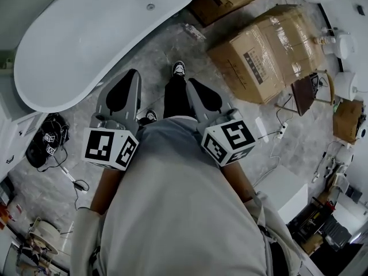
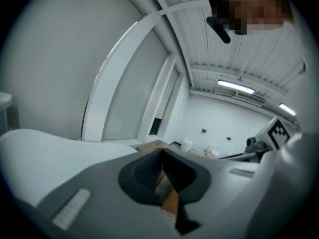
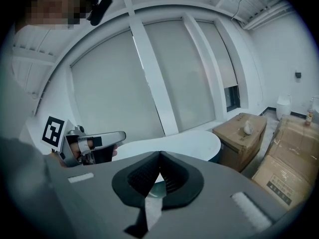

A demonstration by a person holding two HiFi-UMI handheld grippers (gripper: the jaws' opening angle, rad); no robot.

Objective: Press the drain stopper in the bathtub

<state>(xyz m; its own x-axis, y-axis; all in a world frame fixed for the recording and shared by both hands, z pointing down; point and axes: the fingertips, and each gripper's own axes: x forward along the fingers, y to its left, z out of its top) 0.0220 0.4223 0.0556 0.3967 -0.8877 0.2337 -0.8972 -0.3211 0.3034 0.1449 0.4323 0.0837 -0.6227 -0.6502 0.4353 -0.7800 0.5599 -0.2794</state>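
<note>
The white bathtub [image 1: 86, 39] lies at the upper left of the head view, with its small round drain stopper [image 1: 150, 6] near the far end. My left gripper [image 1: 129, 78] and right gripper [image 1: 194, 86] are held close to the body, well short of the tub and pointing forward above the floor. Both are shut with nothing between the fingers. In the left gripper view the left gripper [image 2: 162, 151] points over the tub's rim [image 2: 40, 148]. The right gripper [image 3: 159, 155] faces the bathtub [image 3: 189, 142] from the side, with the left gripper [image 3: 84, 142] to its left.
Large cardboard boxes [image 1: 270, 48] stand on the marble floor right of the tub, seen too as boxes [image 3: 246, 133] in the right gripper view. Cables and a black bag [image 1: 49, 140] lie at the left. A white box [image 1: 284, 191] and clutter fill the right side.
</note>
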